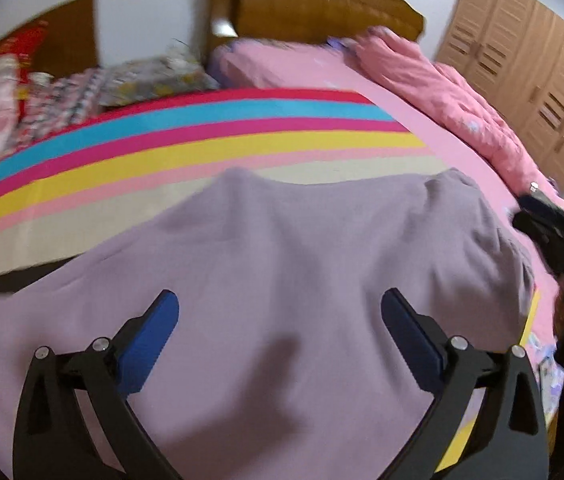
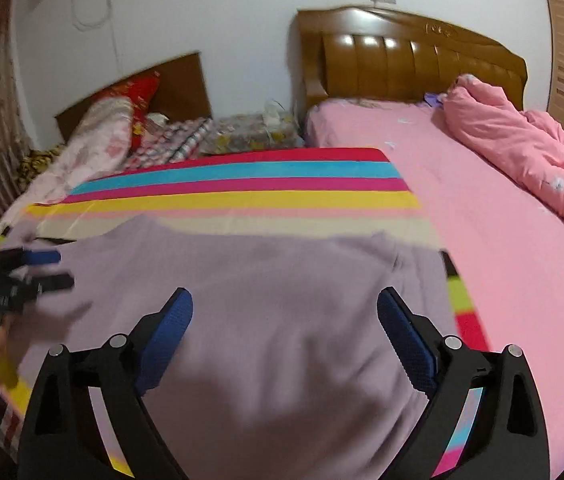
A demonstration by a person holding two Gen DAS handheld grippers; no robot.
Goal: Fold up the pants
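Both pairs of fingers stand wide apart and hold nothing: the left gripper [image 1: 279,308] and the right gripper [image 2: 285,308] hover over the one pair of lilac pants [image 2: 265,300]. It lies spread on a striped sheet [image 2: 241,184] on the bed [image 2: 502,248]. One pink quilt [image 2: 522,140] is bunched beside the one brown headboard [image 2: 402,52]; a wardrobe [image 1: 522,64] stands beyond.
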